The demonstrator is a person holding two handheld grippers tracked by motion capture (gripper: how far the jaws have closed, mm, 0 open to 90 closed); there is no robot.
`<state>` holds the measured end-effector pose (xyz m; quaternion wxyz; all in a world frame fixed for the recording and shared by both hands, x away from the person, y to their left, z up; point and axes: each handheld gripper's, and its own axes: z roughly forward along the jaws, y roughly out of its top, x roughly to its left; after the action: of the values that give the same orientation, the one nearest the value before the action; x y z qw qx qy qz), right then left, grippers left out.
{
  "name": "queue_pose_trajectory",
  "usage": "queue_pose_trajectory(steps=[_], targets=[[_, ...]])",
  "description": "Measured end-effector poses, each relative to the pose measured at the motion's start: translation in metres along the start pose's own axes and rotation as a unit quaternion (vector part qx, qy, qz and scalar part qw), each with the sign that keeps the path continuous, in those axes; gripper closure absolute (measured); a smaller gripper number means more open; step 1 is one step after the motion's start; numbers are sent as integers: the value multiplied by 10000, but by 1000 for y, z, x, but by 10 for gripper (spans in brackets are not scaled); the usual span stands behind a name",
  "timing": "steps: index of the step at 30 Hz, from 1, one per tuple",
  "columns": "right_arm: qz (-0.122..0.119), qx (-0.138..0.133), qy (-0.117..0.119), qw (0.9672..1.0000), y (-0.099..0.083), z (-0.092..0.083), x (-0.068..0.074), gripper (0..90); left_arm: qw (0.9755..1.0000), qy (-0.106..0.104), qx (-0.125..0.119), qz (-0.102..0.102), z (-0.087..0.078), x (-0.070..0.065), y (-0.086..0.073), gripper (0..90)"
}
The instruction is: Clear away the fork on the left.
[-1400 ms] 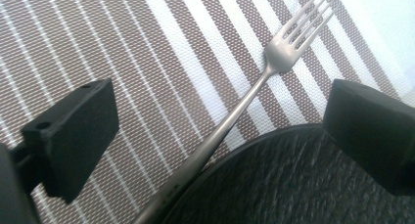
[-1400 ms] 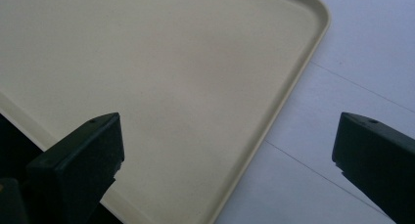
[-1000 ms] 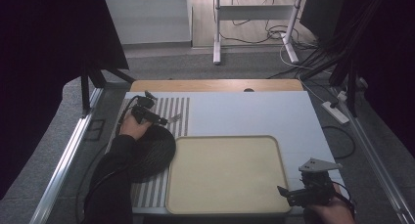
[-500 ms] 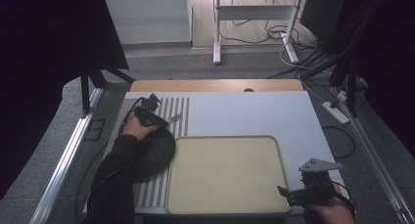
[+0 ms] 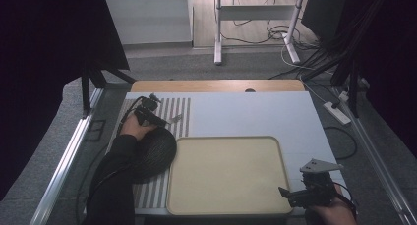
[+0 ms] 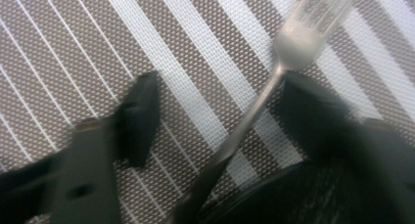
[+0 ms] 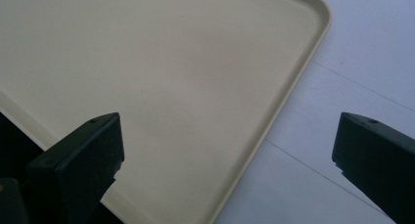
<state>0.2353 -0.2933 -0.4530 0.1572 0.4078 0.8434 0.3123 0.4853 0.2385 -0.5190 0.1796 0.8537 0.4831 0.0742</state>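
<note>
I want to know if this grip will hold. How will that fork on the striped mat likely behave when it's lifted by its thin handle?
The fork looks like polished metal, so it is probably stiff and rather slippery. The left gripper, whose jaws have just been closing, straddles only the narrow handle, so the head may swing down. It lies flat on the woven striped mat and is unlikely to roll.
</note>
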Motion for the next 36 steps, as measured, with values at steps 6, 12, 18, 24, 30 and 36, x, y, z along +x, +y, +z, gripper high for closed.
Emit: queue_pose_trajectory(steps=[6,12,18,24,30,36], targets=[[7,9,5,10000,0,0,0,0,9999,-23,-158,53,-3,7,-4,683],[14,-2,9,10000,0,0,0,0,9990,37,-143,421,-3,4,-3,853],[23,-21,14,10000,0,0,-1,0,9986,-130,-263,443,-3,9,-7,859],[33,-25,15,10000,0,0,-1,0,9977,59,-99,668,-5,13,-6,860],[53,-22,7,10000,0,0,-1,0,9974,301,30,653,-13,26,-12,860],[44,-10,-2,10000,0,0,-1,0,9976,444,68,519,-30,41,-21,860]])
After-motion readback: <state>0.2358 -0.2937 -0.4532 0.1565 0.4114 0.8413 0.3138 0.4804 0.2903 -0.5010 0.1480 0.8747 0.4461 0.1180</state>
